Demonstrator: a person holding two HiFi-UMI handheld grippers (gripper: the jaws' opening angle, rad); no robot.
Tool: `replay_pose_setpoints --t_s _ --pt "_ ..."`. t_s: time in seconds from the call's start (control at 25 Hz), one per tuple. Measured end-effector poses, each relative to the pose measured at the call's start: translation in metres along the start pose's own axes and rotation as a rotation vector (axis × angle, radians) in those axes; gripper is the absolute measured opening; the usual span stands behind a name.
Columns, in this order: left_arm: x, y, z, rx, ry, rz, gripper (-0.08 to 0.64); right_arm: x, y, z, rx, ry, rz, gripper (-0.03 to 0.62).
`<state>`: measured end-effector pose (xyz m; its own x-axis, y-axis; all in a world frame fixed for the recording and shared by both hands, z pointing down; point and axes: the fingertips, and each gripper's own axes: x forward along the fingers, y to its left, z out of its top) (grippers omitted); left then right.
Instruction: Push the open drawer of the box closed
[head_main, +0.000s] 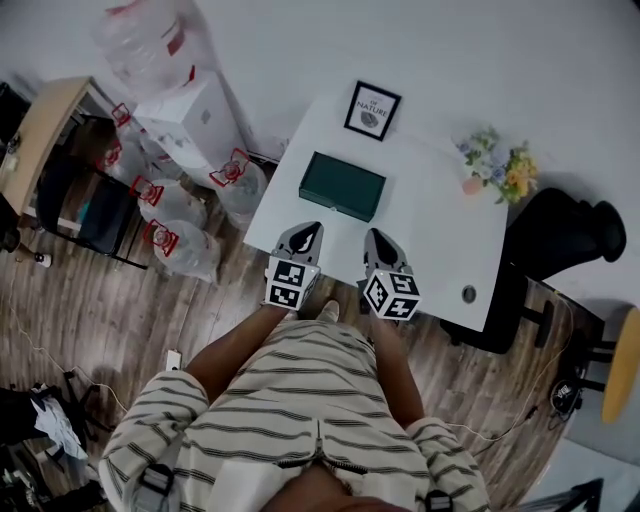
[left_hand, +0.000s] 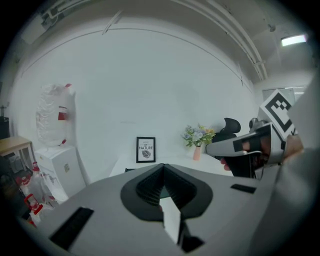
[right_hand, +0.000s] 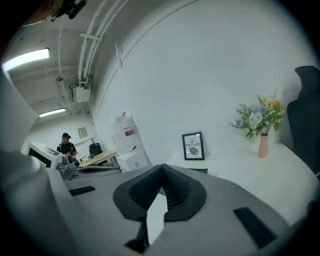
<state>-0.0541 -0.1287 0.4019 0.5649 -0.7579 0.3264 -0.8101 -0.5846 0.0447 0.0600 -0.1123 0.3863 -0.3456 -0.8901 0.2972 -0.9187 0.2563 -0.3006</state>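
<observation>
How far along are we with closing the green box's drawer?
Done: nothing yet. The dark green rectangular box sits untouched on the white table; the head view doesn't show whether its drawer is out. In hand: nothing, the left tool and right tool are both shut, empty, short of the box. Left: reach the box and push the drawer in.

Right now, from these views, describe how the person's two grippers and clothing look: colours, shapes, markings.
The left gripper and the right gripper both have light grey bodies tapering to black ribbed jaw pads. Each carries a white cube printed with black square markers. The person wears a cream shirt with dark horizontal stripes; its sleeves leave the forearms bare.
</observation>
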Motion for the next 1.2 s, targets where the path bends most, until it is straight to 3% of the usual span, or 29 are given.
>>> replay_pose_setpoints --t_s 0.56,1.2 --pt "-0.012 -0.011 0.031 0.027 -0.072 -0.007 0.000 -0.015 0.017 0.021 -0.080 -0.085 0.034 -0.005" --pt "-0.001 -0.001 0.027 0.010 -0.089 -0.012 0.000 -0.006 0.011 0.022 -0.091 -0.101 0.020 -0.004"
